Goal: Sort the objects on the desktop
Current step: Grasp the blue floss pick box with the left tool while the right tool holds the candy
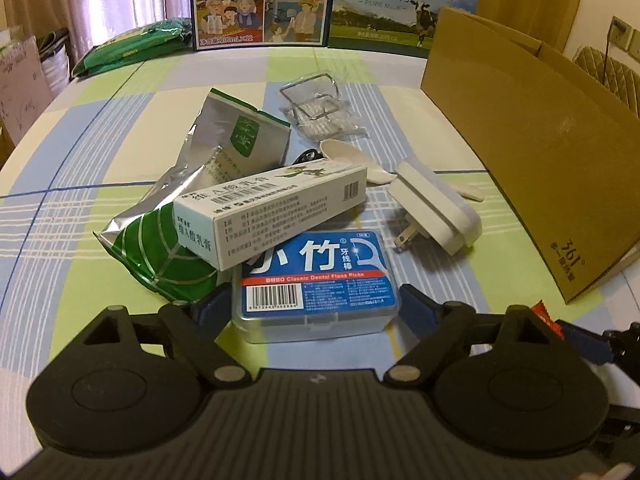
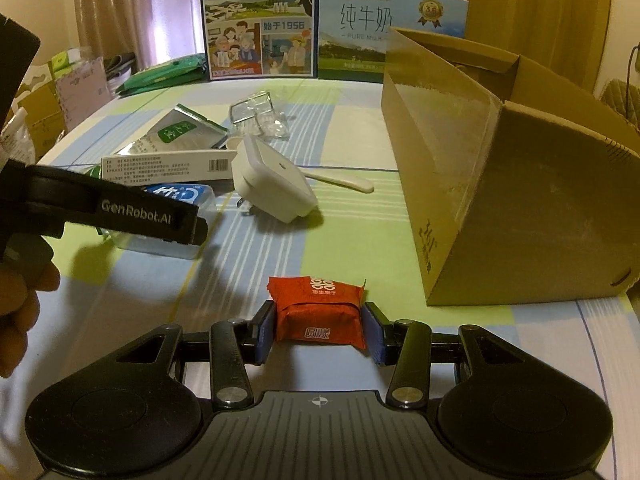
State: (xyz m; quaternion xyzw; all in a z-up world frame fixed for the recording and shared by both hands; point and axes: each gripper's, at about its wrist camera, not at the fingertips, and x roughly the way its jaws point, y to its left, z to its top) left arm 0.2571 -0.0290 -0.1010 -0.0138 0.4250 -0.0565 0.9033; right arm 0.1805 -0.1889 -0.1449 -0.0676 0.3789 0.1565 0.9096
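Note:
A blue-labelled dental floss box (image 1: 316,272) lies on the checked tablecloth, partly under a white ointment carton (image 1: 272,208). My left gripper (image 1: 314,304) is open, its blue pads (image 1: 212,300) flanking the box closely on both sides. In the right wrist view the left gripper (image 2: 192,228) hovers over that floss box (image 2: 188,196). My right gripper (image 2: 320,332) is shut on a red snack packet (image 2: 320,308), near the table's front. The packet's corner (image 1: 544,312) also shows in the left wrist view. An open cardboard box (image 2: 500,184) stands just right of it.
Behind the floss box lie foil pouches (image 1: 240,136), a white plug adapter (image 1: 436,208), a white spoon (image 1: 352,160) and a clear packet with a metal hook (image 1: 320,108). Milk cartons (image 1: 260,0) and green bags (image 1: 132,44) line the far edge. A hand (image 2: 20,312) holds the left gripper.

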